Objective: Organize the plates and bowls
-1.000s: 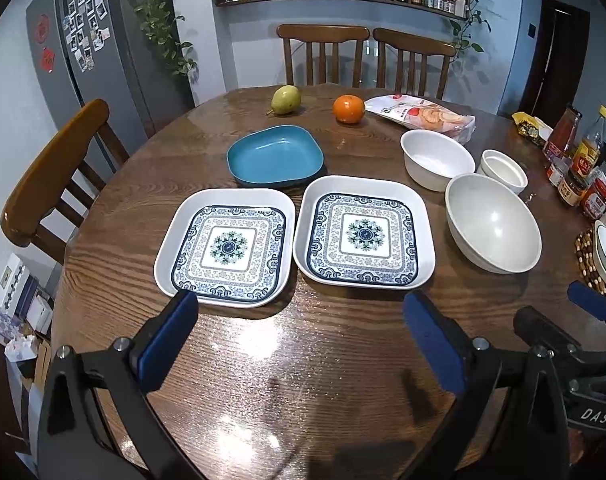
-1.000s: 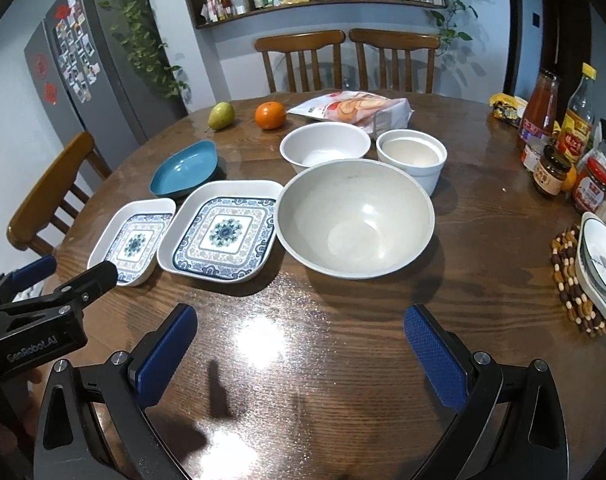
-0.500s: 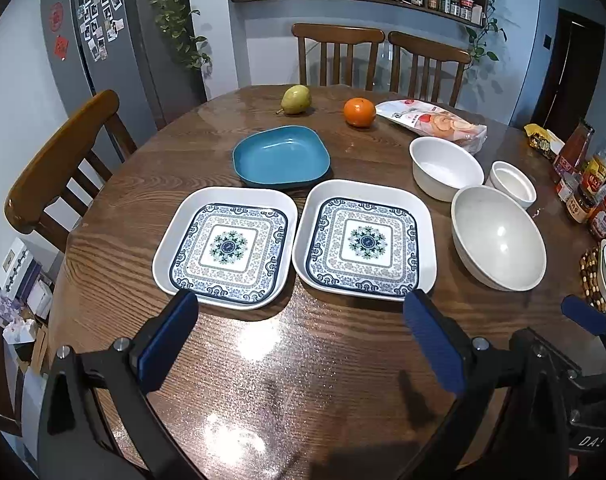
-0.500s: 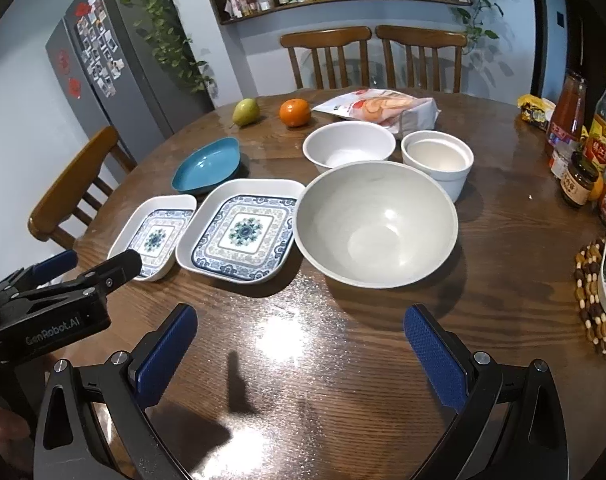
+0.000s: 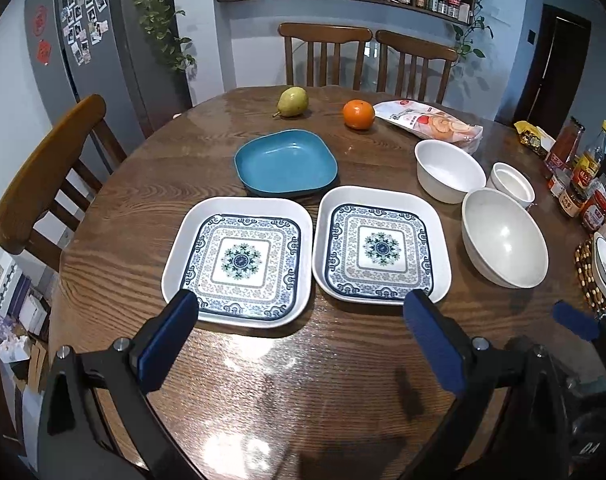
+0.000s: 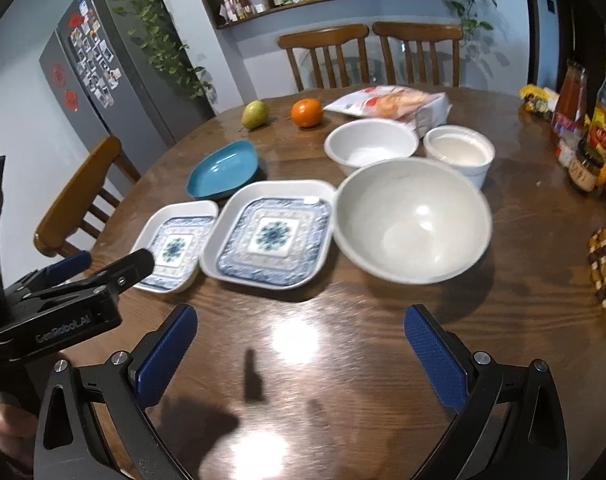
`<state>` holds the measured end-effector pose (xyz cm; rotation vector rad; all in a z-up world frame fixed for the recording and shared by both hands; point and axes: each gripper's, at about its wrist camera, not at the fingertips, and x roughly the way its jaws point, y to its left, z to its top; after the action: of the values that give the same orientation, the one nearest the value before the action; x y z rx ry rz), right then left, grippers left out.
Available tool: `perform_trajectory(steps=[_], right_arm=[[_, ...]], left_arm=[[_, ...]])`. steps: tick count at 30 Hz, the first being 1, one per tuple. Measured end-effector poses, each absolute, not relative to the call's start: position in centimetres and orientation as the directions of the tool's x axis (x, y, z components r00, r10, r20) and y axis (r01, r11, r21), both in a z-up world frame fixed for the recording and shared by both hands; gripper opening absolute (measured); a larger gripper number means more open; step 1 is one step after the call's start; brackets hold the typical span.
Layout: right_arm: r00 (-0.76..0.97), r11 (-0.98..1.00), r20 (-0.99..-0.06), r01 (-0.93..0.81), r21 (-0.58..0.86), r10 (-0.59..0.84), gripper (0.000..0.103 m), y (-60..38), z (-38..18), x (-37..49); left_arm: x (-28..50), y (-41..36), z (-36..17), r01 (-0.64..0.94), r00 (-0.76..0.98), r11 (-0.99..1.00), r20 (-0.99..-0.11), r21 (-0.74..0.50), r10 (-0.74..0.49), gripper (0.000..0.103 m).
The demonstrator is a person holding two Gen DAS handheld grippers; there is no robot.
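Note:
Two square blue-patterned plates lie side by side on the round wooden table, the left plate (image 5: pixel 239 260) and the right plate (image 5: pixel 381 246). A blue dish (image 5: pixel 285 167) sits behind them. To the right stand a big white bowl (image 5: pixel 505 238), a medium white bowl (image 5: pixel 449 170) and a small white bowl (image 5: pixel 511 184). My left gripper (image 5: pixel 299 320) is open and empty, just in front of the two plates. My right gripper (image 6: pixel 299 334) is open and empty, in front of the right plate (image 6: pixel 271 236) and the big bowl (image 6: pixel 411 220).
A pear (image 5: pixel 291 102), an orange (image 5: pixel 358 114) and a snack bag (image 5: pixel 431 122) lie at the far side. Bottles and jars (image 5: pixel 579 184) crowd the right edge, with a beaded trivet (image 5: pixel 589 276) holding a dish. Wooden chairs stand at the left (image 5: pixel 43 172) and behind.
Both grippers have moved up and back a little, tilting the views; the dishes sit lower in frame. Both stay open. Nothing on the table has moved.

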<state>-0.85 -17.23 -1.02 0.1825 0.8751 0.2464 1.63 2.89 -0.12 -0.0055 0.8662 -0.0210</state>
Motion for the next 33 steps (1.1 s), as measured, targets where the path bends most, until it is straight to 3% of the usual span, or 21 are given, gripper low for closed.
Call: perform_trajectory(steps=[8, 12, 15, 18, 22, 26, 27, 29, 31, 33], right_arm=[[0.531, 0.925, -0.757, -0.215, 0.314, 0.38, 0.103, -12.0, -2.6, -0.7], [0.464, 0.888, -0.758, -0.266, 0.374, 0.459, 0.095, -9.1, -3.6, 0.4], [0.43, 0.875, -0.763, -0.285, 0.392, 0.482, 0.084, -6.8, -4.4, 2.1], [0.39, 0.877, -0.786, -0.247, 0.413, 0.48, 0.066, -5.3, -5.8, 4.4], [0.381, 0.894, -0.808, -0.195, 0.404, 0.449, 0.054, -3.9, -7.4, 6.7], [0.372, 0.904, -0.824, -0.168, 0.393, 0.427, 0.045, -2.8, -8.2, 7.9], [0.367, 0.907, -0.829, -0.167, 0.387, 0.422, 0.038, -2.5, -8.4, 8.1], [0.376, 0.92, -0.84, -0.163, 0.357, 0.392, 0.031, -2.2, -8.4, 8.5], [0.376, 0.929, -0.85, -0.159, 0.334, 0.37, 0.016, -2.0, -8.4, 8.8], [0.378, 0.932, -0.853, -0.157, 0.326, 0.361, 0.015, -2.0, -8.4, 9.1]], left_arm=[[2.6, 8.9, -1.4, -0.036, 0.628, 0.999, -0.778, -0.035, -0.005, 0.102], [3.7, 13.0, -2.9, -0.111, 0.602, 0.994, -0.797, -0.023, 0.049, 0.101], [5.1, 15.0, -4.3, -0.119, 0.573, 0.992, -0.819, -0.039, 0.036, 0.094], [6.6, 15.7, -5.5, -0.095, 0.544, 0.994, -0.839, -0.054, 0.006, 0.083], [8.3, 15.9, -6.7, -0.071, 0.518, 0.996, -0.856, -0.051, -0.007, 0.064], [9.3, 15.7, -7.3, -0.047, 0.509, 0.998, -0.861, -0.037, -0.008, 0.06], [9.5, 15.7, -7.5, -0.041, 0.505, 0.999, -0.863, -0.03, -0.005, 0.056], [10.0, 16.0, -8.0, -0.036, 0.494, 0.999, -0.87, -0.04, -0.017, 0.047], [10.0, 16.5, -8.2, -0.03, 0.494, 0.997, -0.868, -0.064, -0.041, 0.039], [9.9, 16.9, -8.1, -0.021, 0.496, 0.996, -0.866, -0.086, -0.065, 0.027]])
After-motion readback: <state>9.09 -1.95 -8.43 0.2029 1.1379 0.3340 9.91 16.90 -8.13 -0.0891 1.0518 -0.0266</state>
